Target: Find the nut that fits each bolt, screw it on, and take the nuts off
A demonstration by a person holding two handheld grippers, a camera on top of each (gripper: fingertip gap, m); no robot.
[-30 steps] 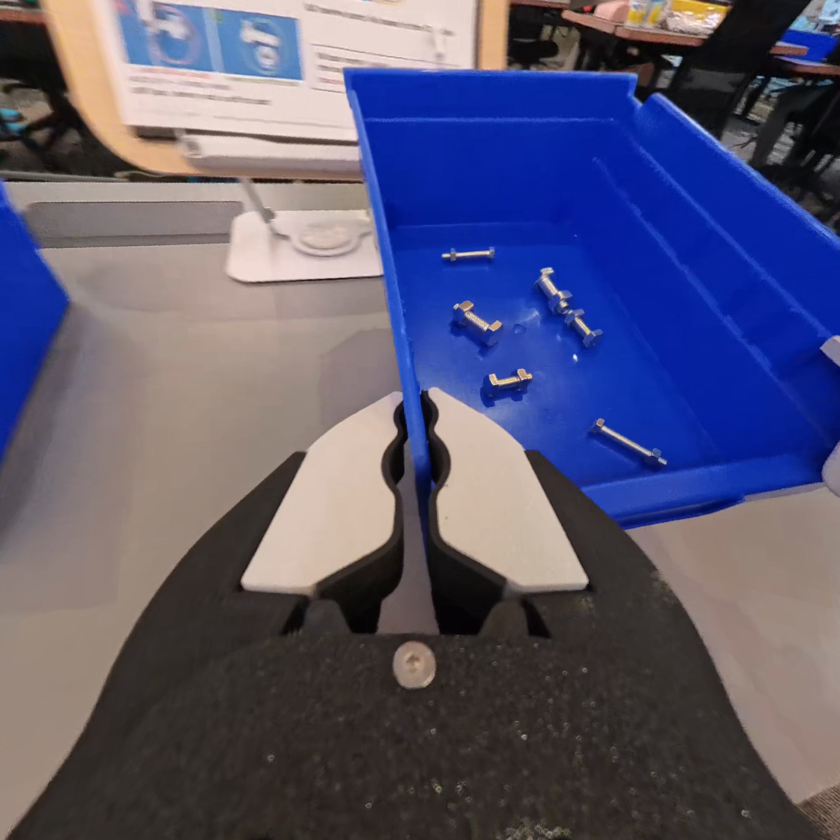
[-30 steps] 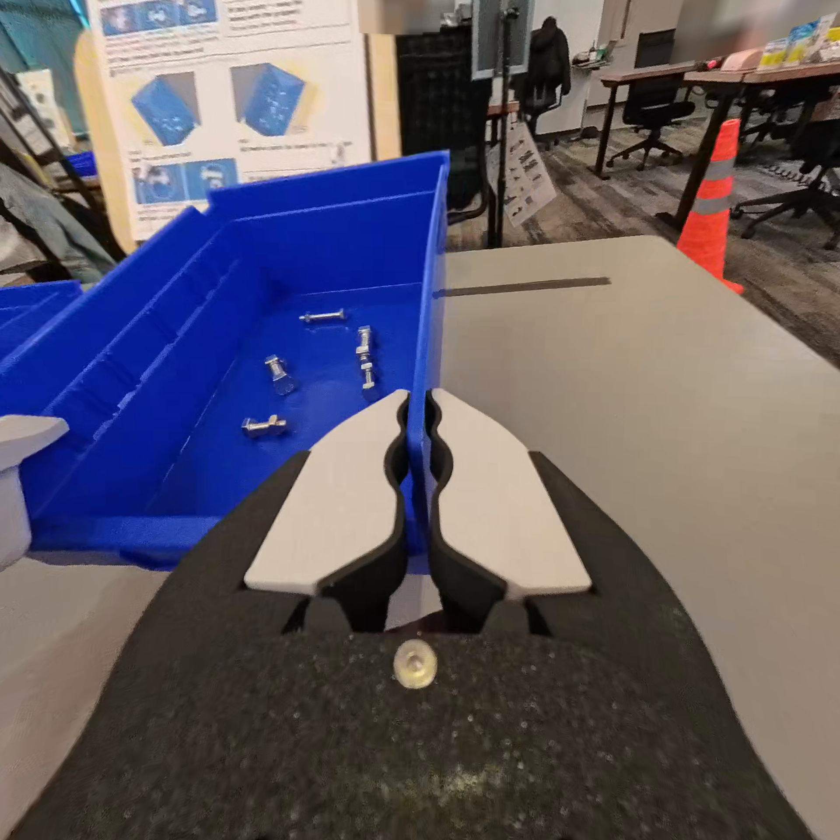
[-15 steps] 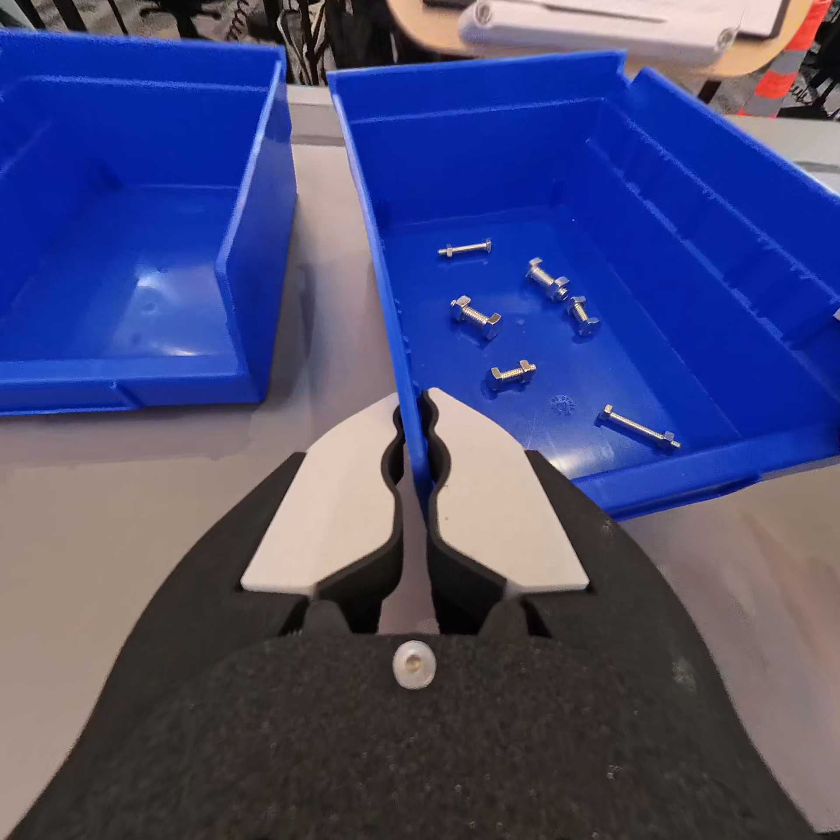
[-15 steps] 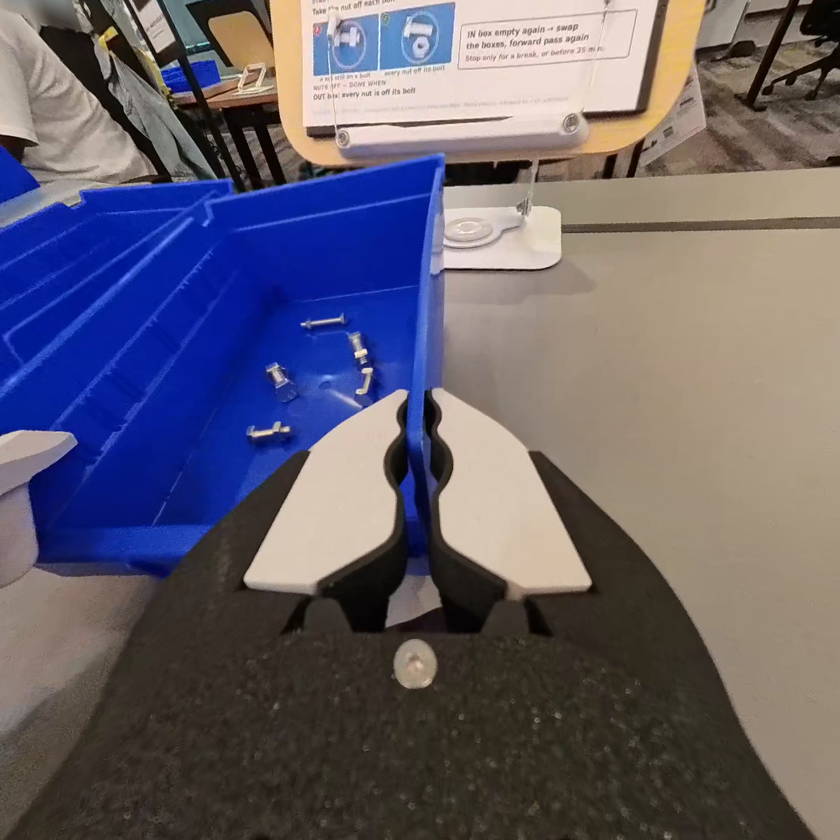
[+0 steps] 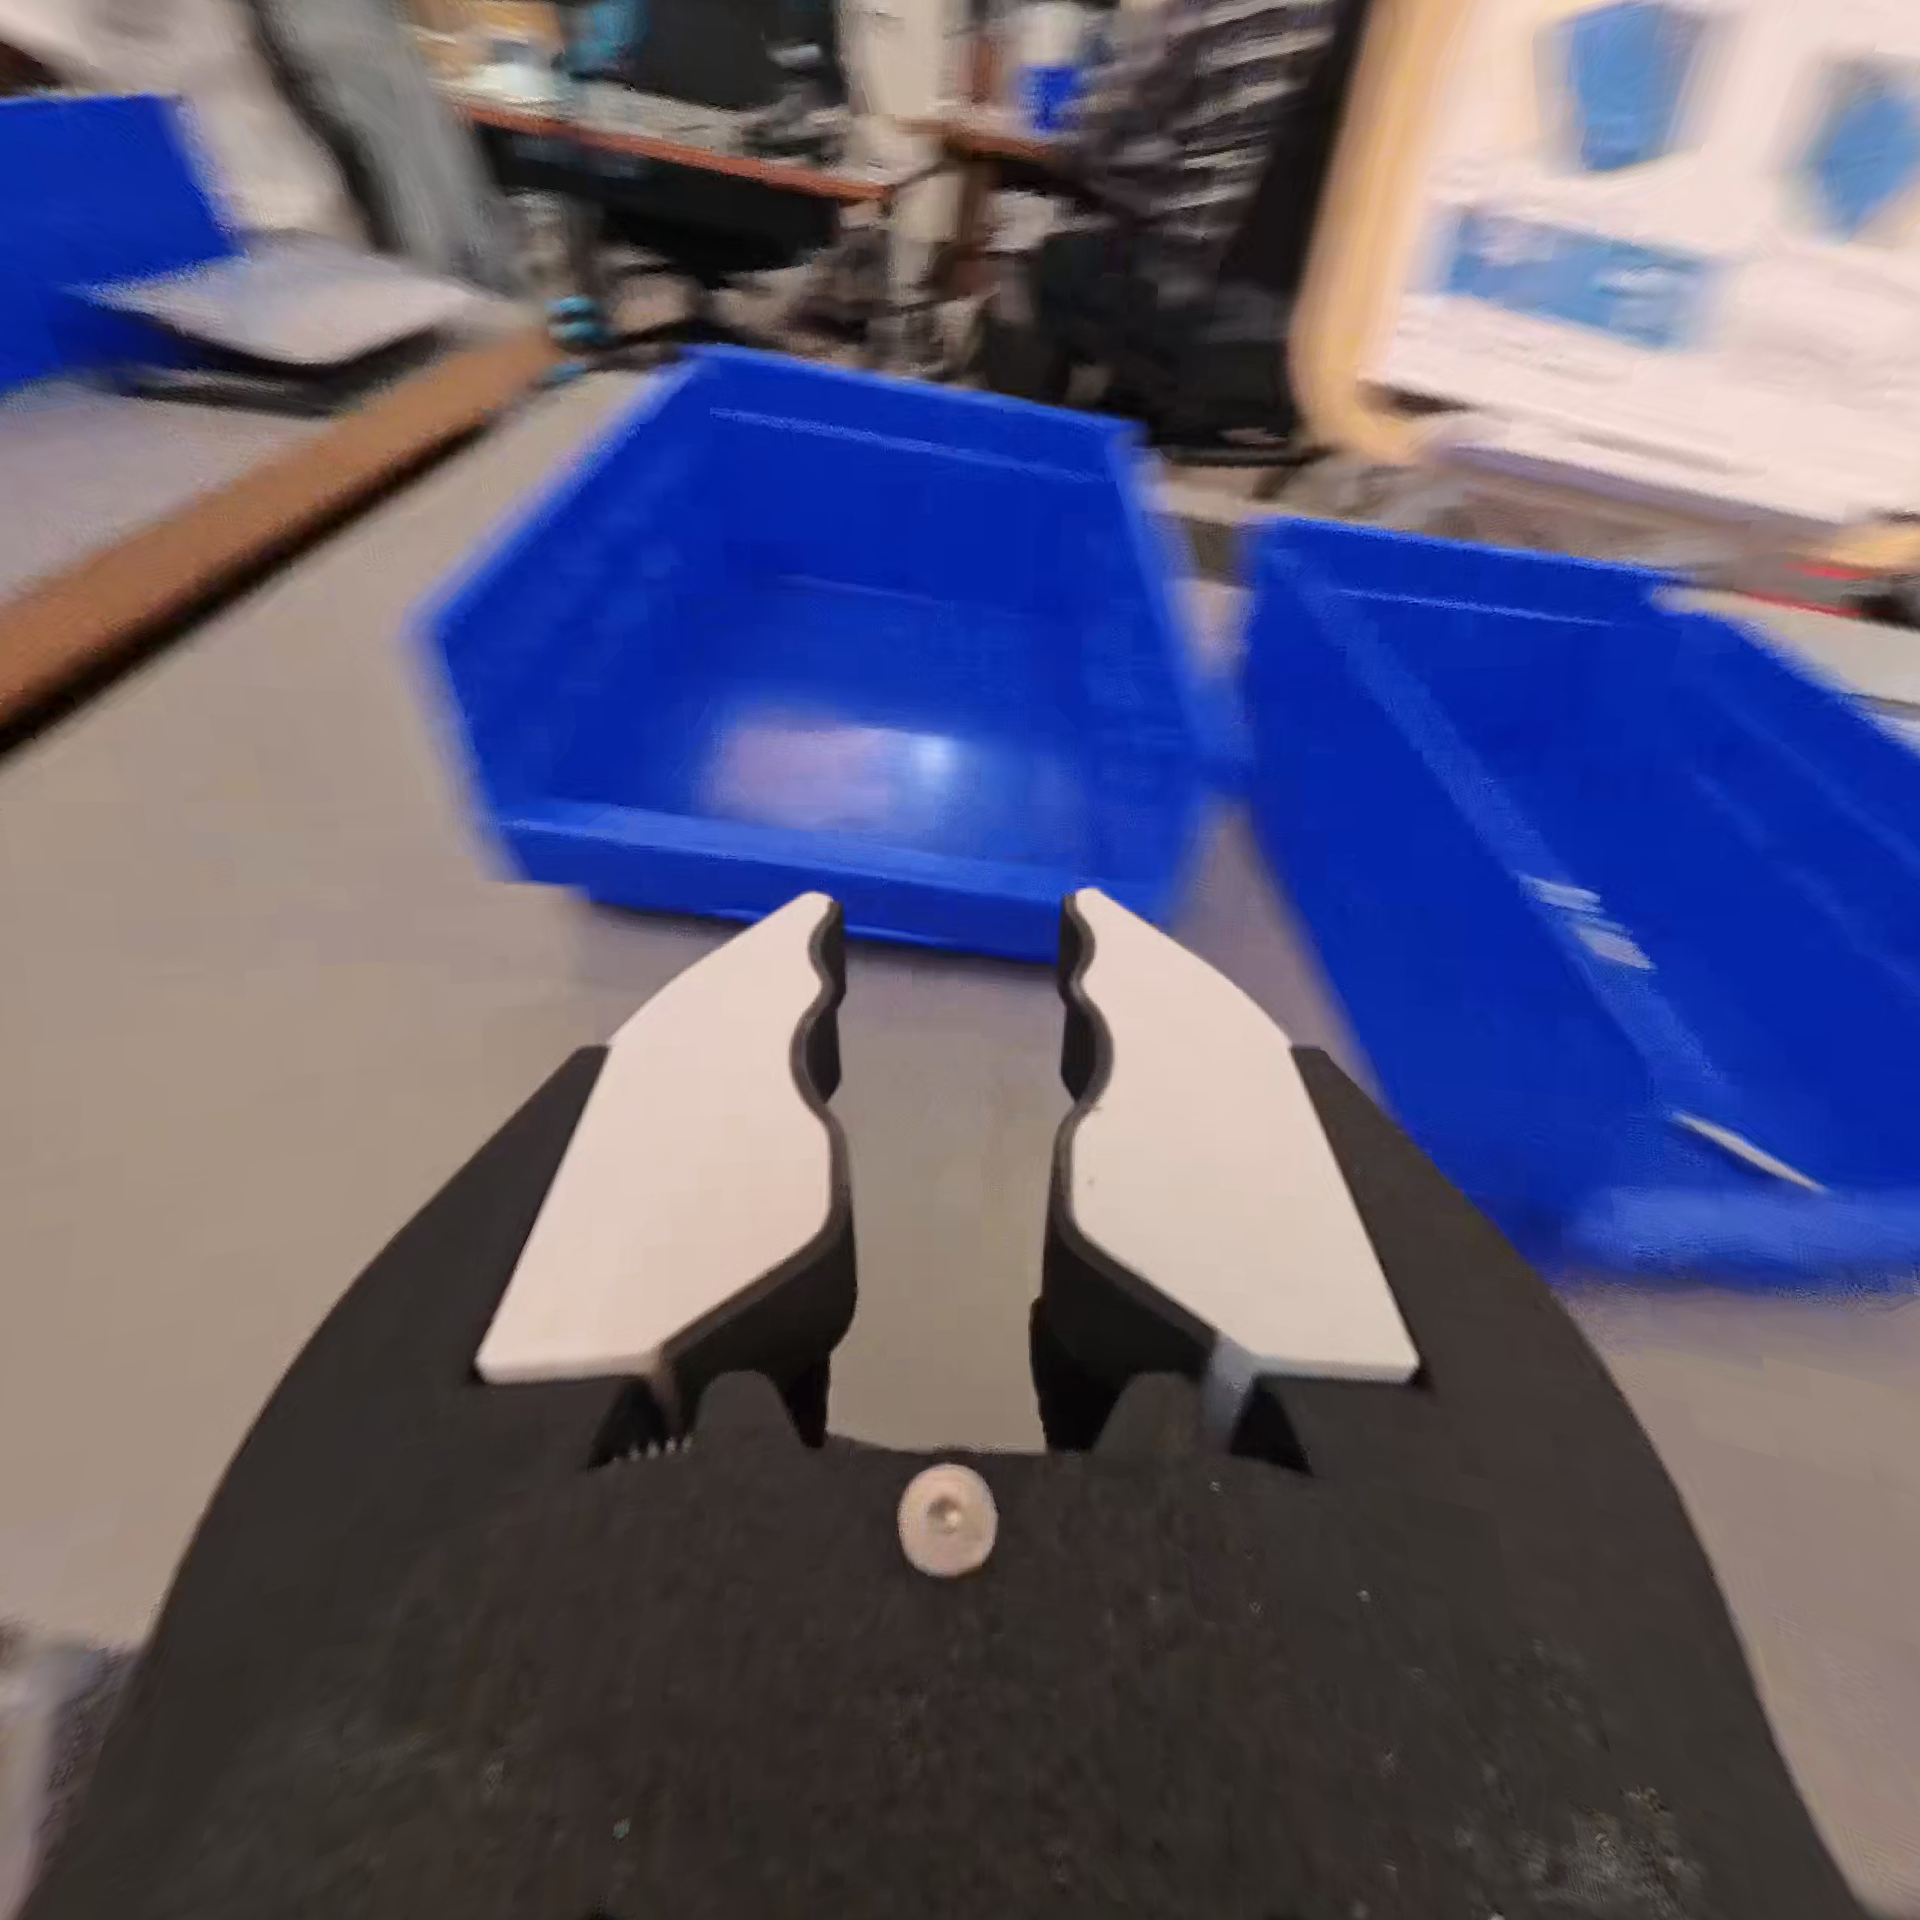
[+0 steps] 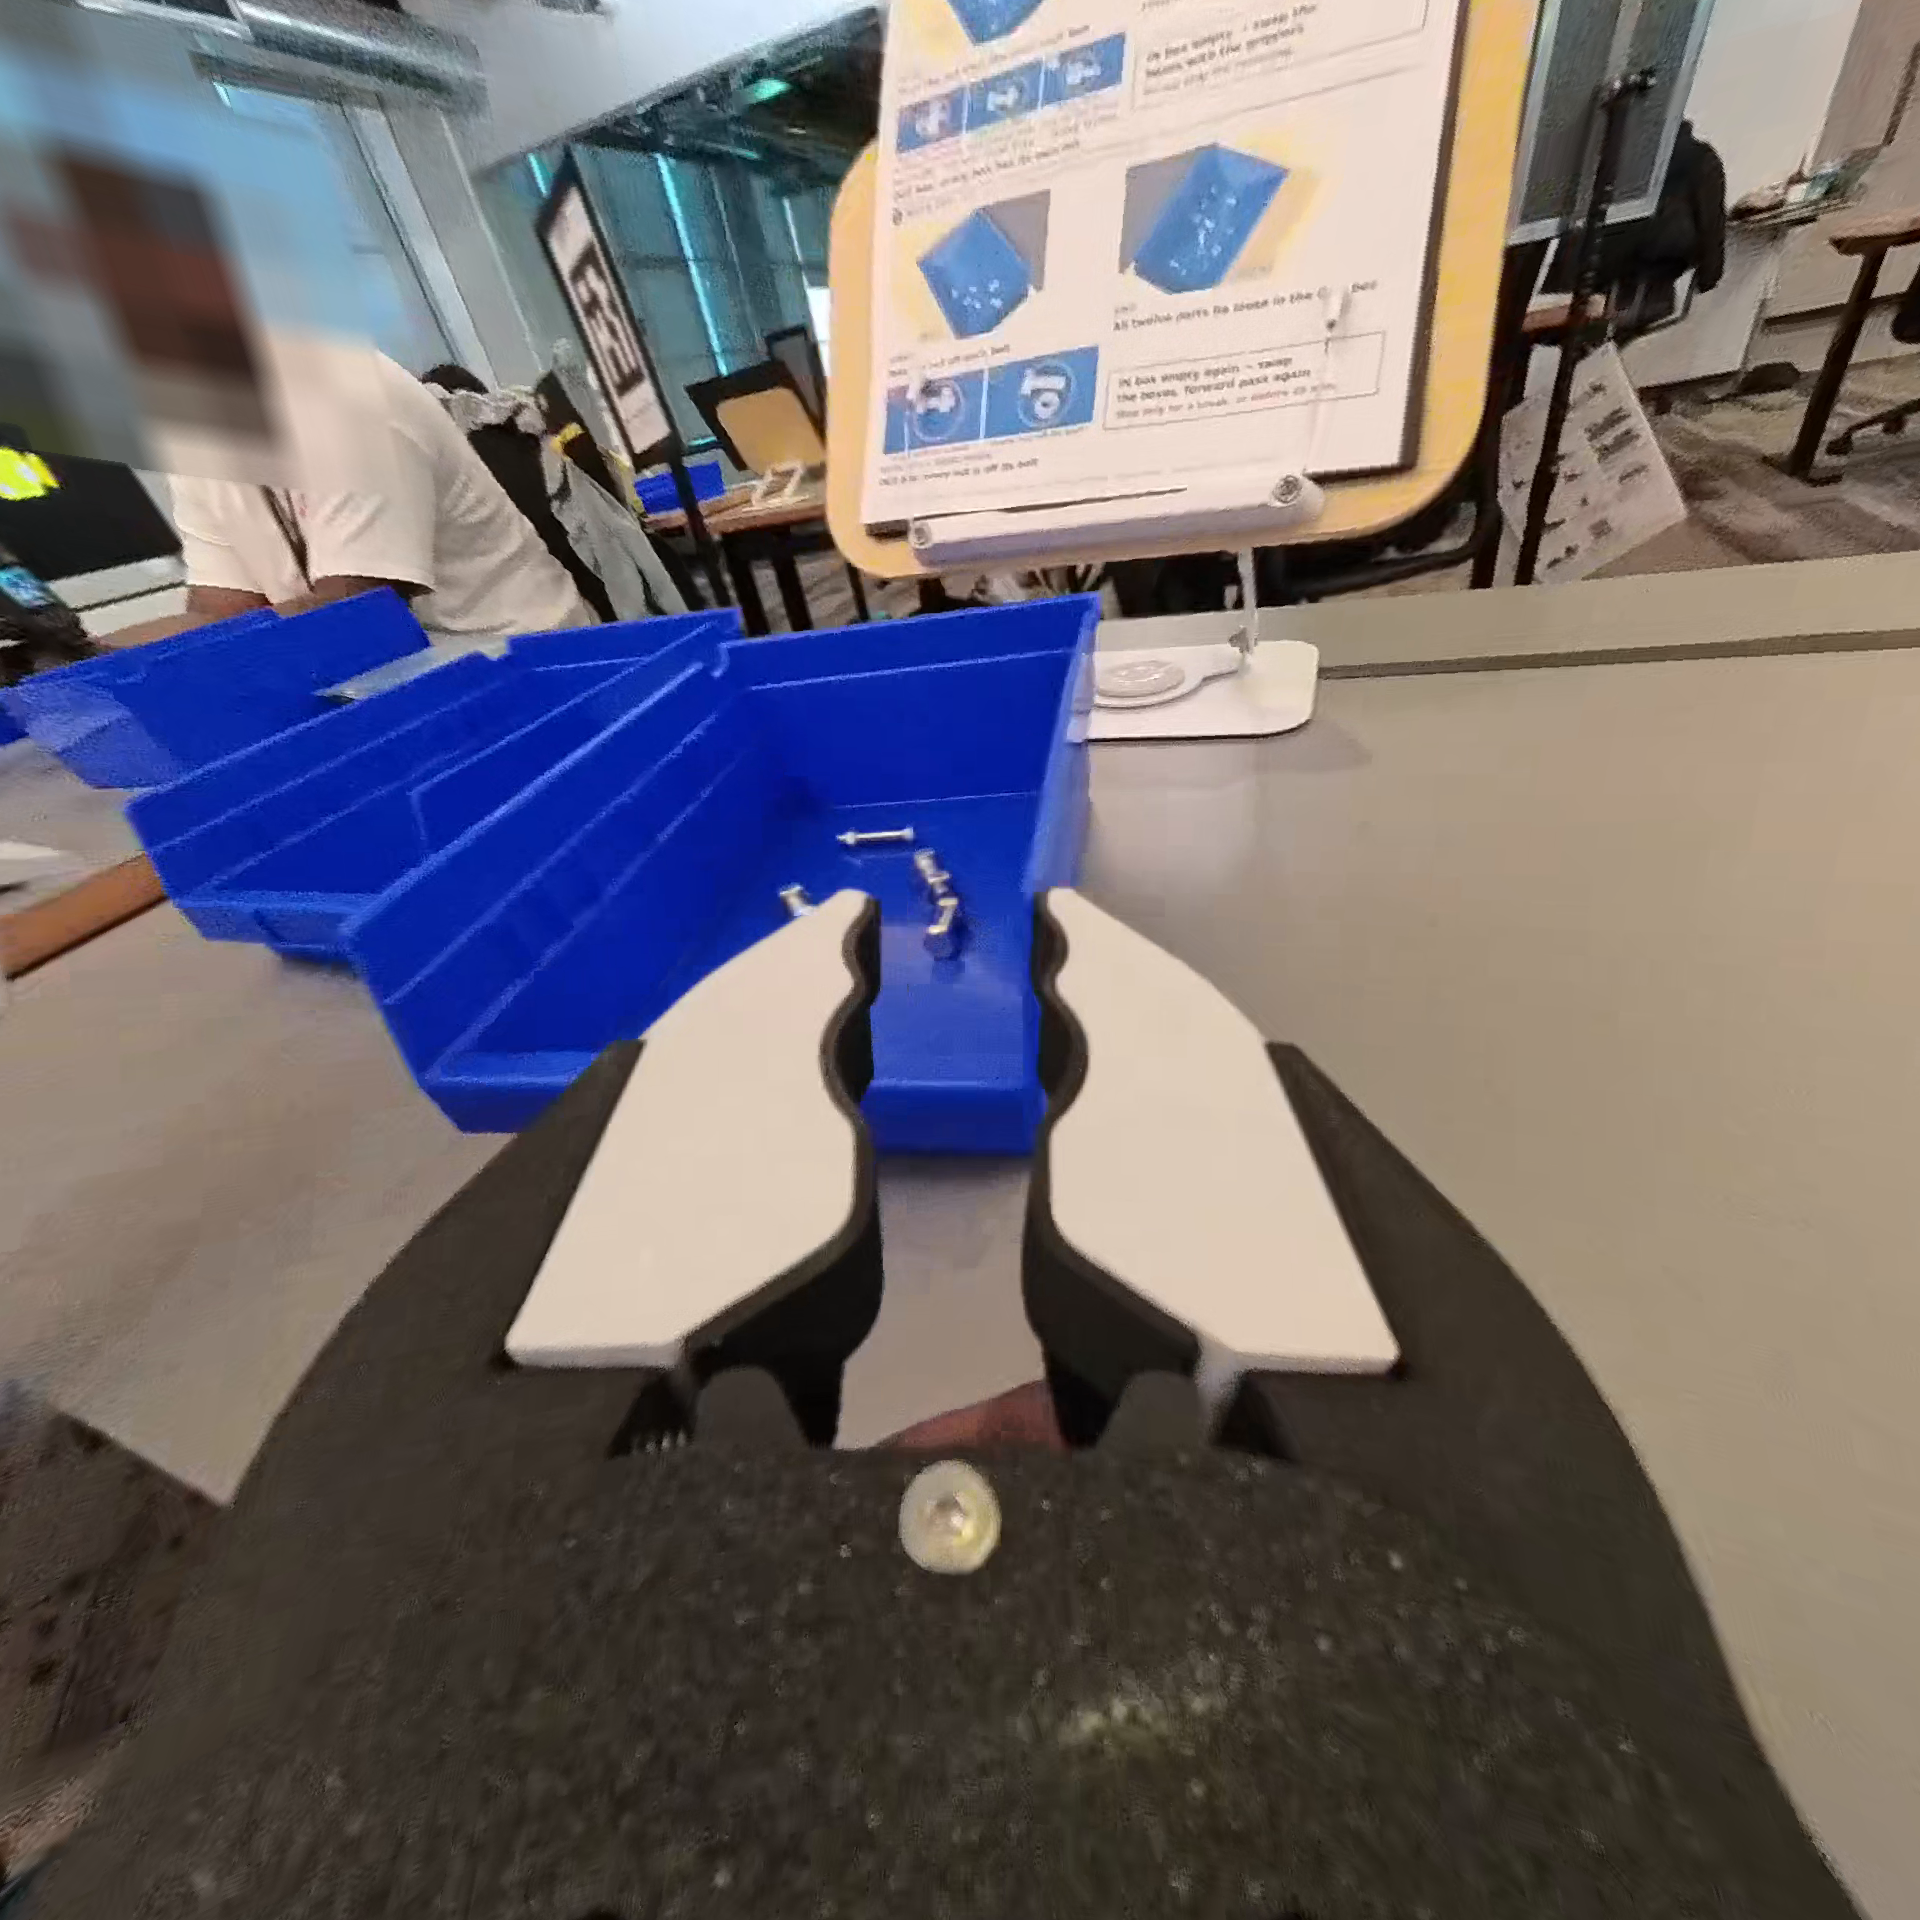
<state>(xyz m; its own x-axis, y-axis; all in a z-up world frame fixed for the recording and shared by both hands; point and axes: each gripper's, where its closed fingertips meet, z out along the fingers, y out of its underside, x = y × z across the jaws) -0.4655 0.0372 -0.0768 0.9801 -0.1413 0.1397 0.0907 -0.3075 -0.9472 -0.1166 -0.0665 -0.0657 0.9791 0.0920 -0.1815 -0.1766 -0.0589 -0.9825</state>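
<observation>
Left gripper [image 5: 951, 925] now parted and empty, off the bin wall it pinched before, right gripper [image 6: 954, 914] likewise let go, bolts [image 6: 935, 883] in blue bin [image 6: 582, 935] mid-frame on grey desk [image 6: 1507, 987], second bin [image 5: 831, 675] centre, blurred.

Two grippers, left [image 5: 948, 920] and right [image 6: 953, 920], two blue bins on the counter [image 6: 1507, 935], the near bin [image 6: 644, 831] holding at least four visible bolts [image 6: 876, 835], and one instruction board [image 6: 1153, 260].
</observation>
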